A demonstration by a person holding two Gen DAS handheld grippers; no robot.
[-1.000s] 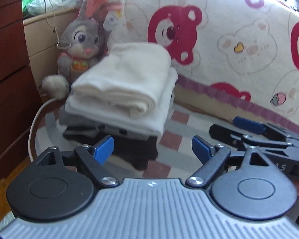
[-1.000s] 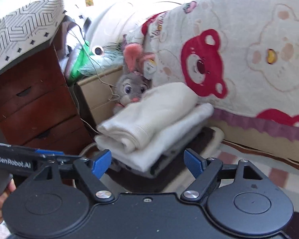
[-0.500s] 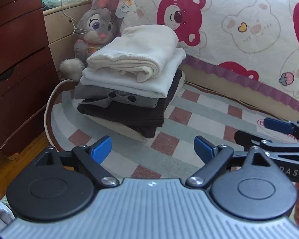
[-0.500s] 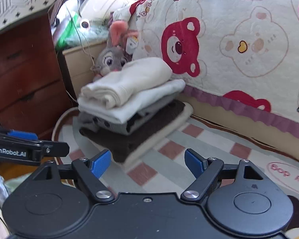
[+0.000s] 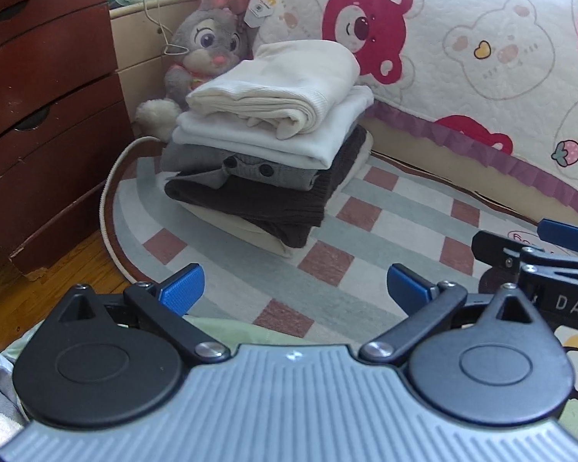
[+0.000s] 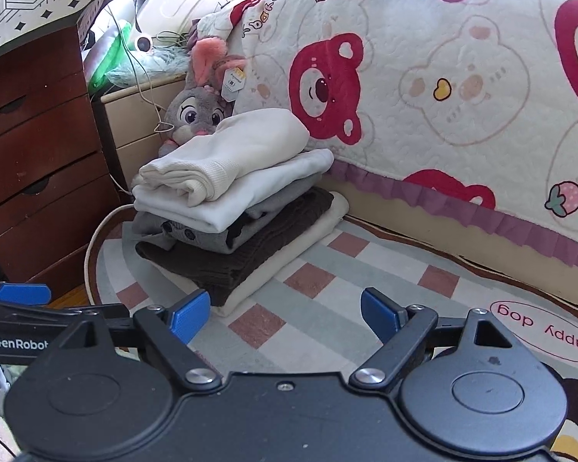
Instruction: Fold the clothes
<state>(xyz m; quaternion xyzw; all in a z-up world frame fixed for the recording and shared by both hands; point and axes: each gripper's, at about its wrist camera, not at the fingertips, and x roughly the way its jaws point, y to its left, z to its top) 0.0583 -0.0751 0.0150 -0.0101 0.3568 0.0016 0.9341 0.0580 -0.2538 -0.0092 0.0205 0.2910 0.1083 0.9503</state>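
Stack [image 5: 273, 146] of folded clothes sits on the checked rug [image 5: 366, 231], back-left corner, just in front of the plush rabbit [image 5: 208, 46] and beside the bed cover [image 5: 462, 57]. Stack's long axis runs from near-left to far-right, roughly along the bed edge; folded ends face the wood drawers [image 5: 46, 96]. Top cream piece [image 5: 285, 88] lies rolled-over along the same axis, white one under it, then grey with buttons, dark brown, cream at the bottom.

Left hand-held gripper [image 5: 294, 288]: jaws spread wide, nothing between them, well short of the stack. Right hand-held gripper [image 6: 285, 310]: jaws likewise apart and empty.

Versus a second ago: both views sat close on the stack, now backed off, more rug visible, whole stack in frame. Left jaws wider than before.
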